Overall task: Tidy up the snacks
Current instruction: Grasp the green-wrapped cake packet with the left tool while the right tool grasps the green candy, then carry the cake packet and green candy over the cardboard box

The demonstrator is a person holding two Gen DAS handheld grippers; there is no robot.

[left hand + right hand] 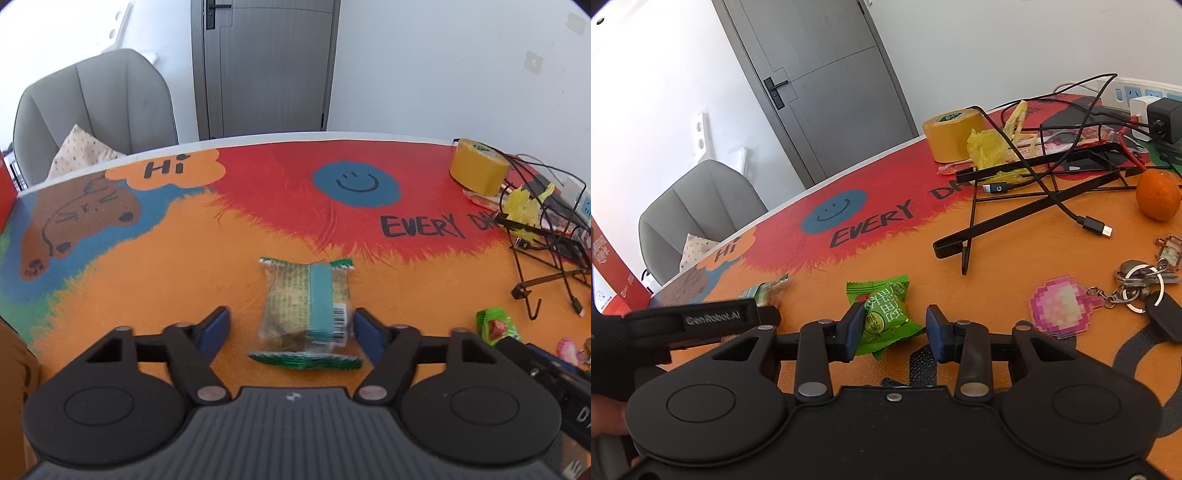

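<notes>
Your left claw (291,328) is spread around the blurred cracker packet (306,314), right claw (895,332) spread around the green candy (884,314), its lower edge hidden.

Two wrapped snacks (306,310) (886,314) on mat

This looks like a home room used as a study: a desk covered by a cartoon mat (177,258) stands against white walls beside a grey interior door (266,62), with a padded grey chair (96,107) holding a cushion (79,149). Keys (1141,284), a mandarin (1158,195), charger cables (1071,218) and a power strip (1137,90) litter the desktop.
</notes>
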